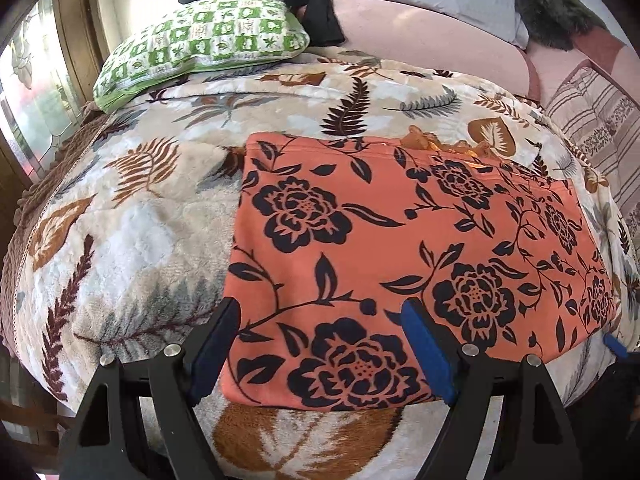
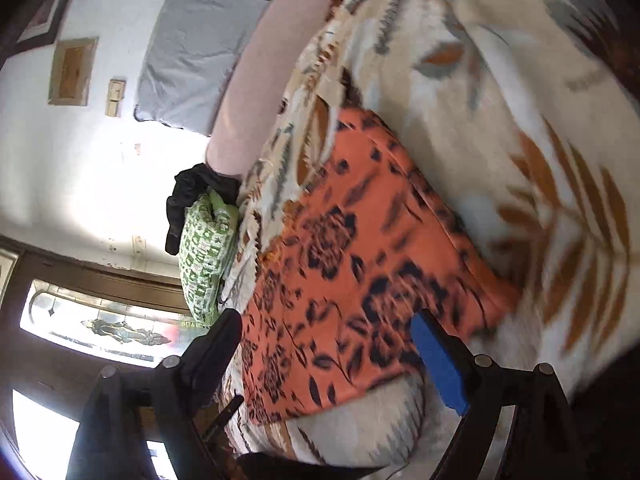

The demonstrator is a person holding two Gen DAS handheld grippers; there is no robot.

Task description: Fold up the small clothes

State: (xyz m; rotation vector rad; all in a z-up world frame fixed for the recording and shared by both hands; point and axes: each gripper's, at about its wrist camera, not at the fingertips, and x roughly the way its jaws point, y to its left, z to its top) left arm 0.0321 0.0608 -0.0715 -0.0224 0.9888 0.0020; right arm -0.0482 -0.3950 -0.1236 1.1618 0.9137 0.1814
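Leaf-print blanket (image 1: 140,208) bears folded orange garment (image 1: 400,248) (floral).

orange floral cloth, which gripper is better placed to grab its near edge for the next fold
Left, probably. The left gripper is open, squarely straddling the orange floral cloth near edge; the right gripper views it tilted and blurred.
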